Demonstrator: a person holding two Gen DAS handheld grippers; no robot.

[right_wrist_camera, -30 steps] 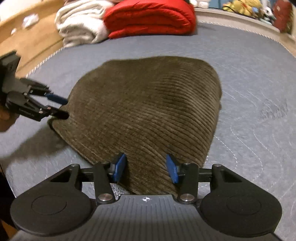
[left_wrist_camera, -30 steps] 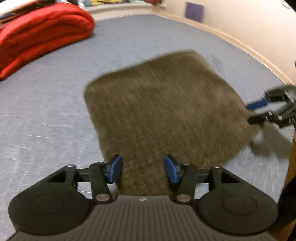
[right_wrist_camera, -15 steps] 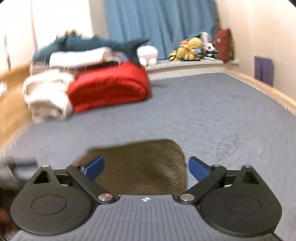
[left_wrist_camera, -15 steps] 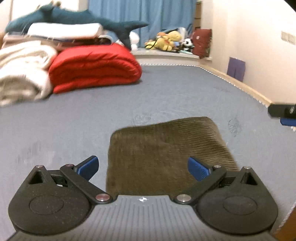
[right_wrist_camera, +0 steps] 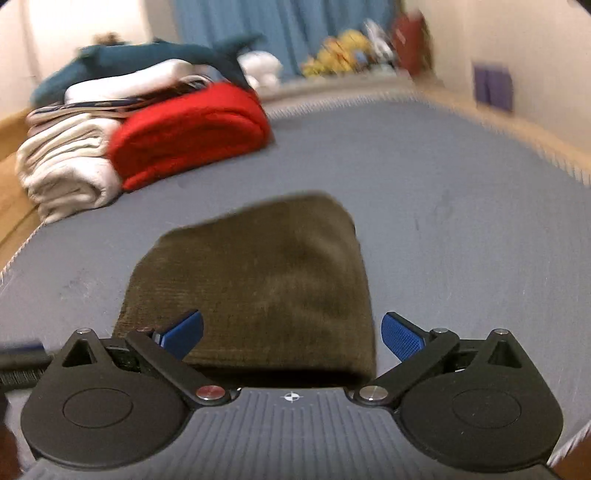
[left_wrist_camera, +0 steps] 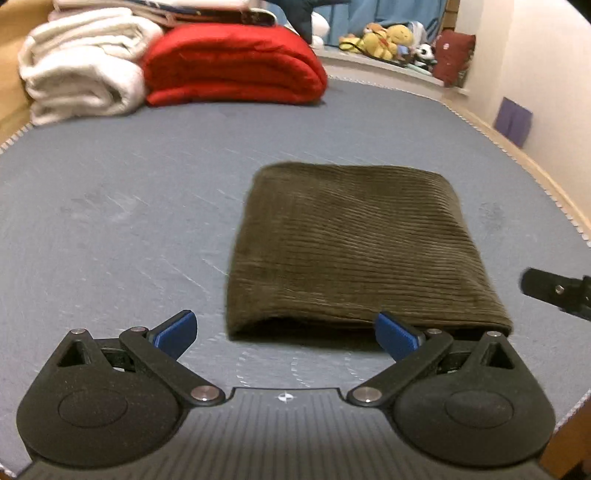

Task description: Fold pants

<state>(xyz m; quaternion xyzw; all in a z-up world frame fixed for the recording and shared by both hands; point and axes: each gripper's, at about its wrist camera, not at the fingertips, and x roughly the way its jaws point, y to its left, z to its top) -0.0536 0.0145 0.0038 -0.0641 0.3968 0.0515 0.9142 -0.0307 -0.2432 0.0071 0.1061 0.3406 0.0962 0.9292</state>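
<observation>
The olive-brown corduroy pants [left_wrist_camera: 354, 243] lie folded into a thick rectangle on the grey-blue mattress [left_wrist_camera: 110, 206]. My left gripper [left_wrist_camera: 286, 334] is open and empty, just in front of the near folded edge, a little to its left. My right gripper [right_wrist_camera: 291, 334] is open and empty, above the near edge of the pants [right_wrist_camera: 258, 280]. Part of the right gripper's black body [left_wrist_camera: 557, 291] shows at the right edge of the left wrist view. Part of the left gripper [right_wrist_camera: 18, 356] shows at the left edge of the right wrist view.
A red folded blanket [left_wrist_camera: 232, 70] and a white folded blanket [left_wrist_camera: 81, 70] are stacked at the far end of the mattress. Stuffed toys [left_wrist_camera: 388, 35] sit on a ledge beyond. A wooden bed edge [left_wrist_camera: 535, 166] and a wall run along the right.
Both grippers opened wide and drew back from the pants. The views tilted up from the fabric to the far end of the bed. The pants lie released on the mattress.
</observation>
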